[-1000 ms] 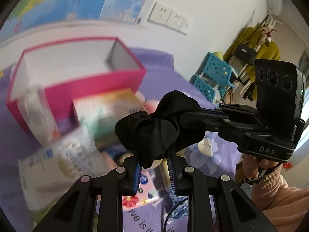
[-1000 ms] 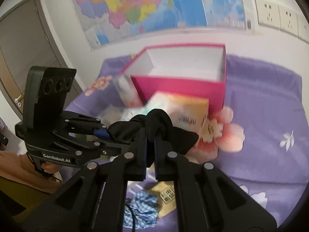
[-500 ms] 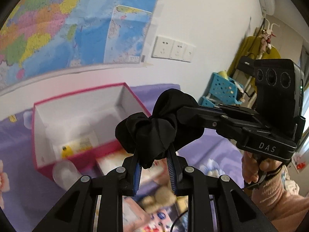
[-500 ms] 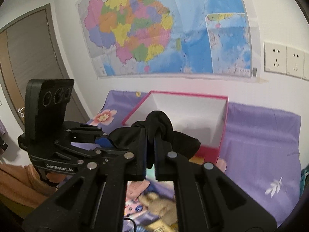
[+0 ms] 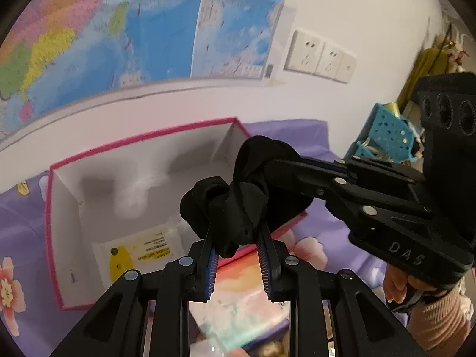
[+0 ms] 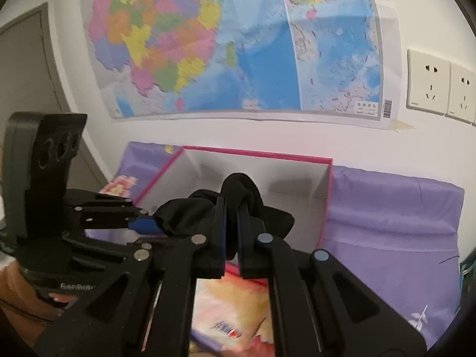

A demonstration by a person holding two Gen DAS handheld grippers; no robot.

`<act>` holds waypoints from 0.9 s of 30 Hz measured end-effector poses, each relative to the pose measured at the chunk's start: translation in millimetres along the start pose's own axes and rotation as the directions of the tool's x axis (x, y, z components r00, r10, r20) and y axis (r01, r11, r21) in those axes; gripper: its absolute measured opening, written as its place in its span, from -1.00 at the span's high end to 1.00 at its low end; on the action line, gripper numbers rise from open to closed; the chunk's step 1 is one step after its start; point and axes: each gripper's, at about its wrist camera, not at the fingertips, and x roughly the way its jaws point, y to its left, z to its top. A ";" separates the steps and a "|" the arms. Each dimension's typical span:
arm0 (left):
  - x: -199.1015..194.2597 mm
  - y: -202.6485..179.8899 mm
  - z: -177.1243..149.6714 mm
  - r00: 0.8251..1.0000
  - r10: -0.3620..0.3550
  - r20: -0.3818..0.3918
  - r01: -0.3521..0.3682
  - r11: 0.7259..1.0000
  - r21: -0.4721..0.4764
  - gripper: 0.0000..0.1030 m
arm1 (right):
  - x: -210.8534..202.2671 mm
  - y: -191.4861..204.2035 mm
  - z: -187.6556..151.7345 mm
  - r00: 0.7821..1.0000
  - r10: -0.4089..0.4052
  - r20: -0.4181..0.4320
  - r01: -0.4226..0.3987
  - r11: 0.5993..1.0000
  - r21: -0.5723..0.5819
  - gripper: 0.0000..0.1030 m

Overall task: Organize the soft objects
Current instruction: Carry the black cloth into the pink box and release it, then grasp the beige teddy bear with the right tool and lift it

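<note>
Here, in the left wrist view, the left claw (image 5: 236,245) tilts downward, its ribbed pads clamped on the lower fold of a black scrunchie (image 5: 238,205). The right claw (image 5: 267,168) reaches in from the right and pinches the scrunchie's upper fold, so the cloth hangs between both over the near wall of an open pink box (image 5: 53,214). Only this view shows the box floor, where a white packet with a yellow label (image 5: 134,255) lies, and the hand (image 5: 401,285) under the right tool.

In the right wrist view, the right claw (image 6: 235,208) is closed on the scrunchie (image 6: 238,190); the left claw (image 6: 148,223) comes in from the left. The box (image 6: 325,196) is half hidden. A blurred packet (image 6: 232,303) lies below.
</note>
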 end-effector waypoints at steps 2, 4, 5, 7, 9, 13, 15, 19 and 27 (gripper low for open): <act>12.5 0.2 1.7 1.000 0.004 -0.023 -0.004 1.000 -0.007 0.54 | 11.1 -1.9 -1.4 0.999 -0.050 -0.005 0.050 0.999 -0.018 0.87; 20.2 -0.2 1.3 0.999 0.020 -0.037 -0.020 1.000 -0.009 0.47 | 21.3 -4.8 -4.0 0.996 -0.093 -0.015 0.093 0.995 -0.036 0.87; 23.9 -0.9 -0.5 0.998 0.038 -0.047 -0.038 0.999 -0.006 0.42 | 27.0 -6.6 -6.5 0.992 -0.118 -0.032 0.117 0.992 -0.047 0.86; 26.3 0.0 -3.8 0.997 0.048 -0.055 -0.048 0.999 -0.004 0.27 | 38.1 -11.3 -12.9 0.984 -0.163 -0.078 0.159 0.986 -0.053 0.84; 23.7 1.3 -8.3 0.997 0.055 -0.045 -0.055 0.998 -0.001 0.19 | 39.8 -18.8 -18.3 0.978 -0.185 -0.093 0.183 0.983 -0.028 0.71; 6.9 1.7 -16.3 0.999 0.046 -0.005 -0.046 0.999 0.003 0.16 | 22.6 -29.0 -25.8 0.981 -0.173 -0.088 0.177 0.983 0.042 0.53; -8.0 -2.5 -23.5 0.999 0.042 0.032 -0.043 0.999 0.026 0.15 | 7.7 -27.9 -28.3 0.987 -0.144 -0.076 0.149 0.986 0.069 0.53; -36.0 -6.3 -39.7 0.997 0.002 0.081 -0.005 0.999 0.041 0.12 | -29.3 -15.3 -36.1 0.998 -0.053 -0.045 0.056 0.995 0.086 0.52; -67.3 -15.7 -74.7 0.992 -0.056 0.111 0.048 0.996 0.074 0.07 | -79.0 10.9 -62.9 0.995 0.091 -0.033 -0.087 0.990 0.115 0.25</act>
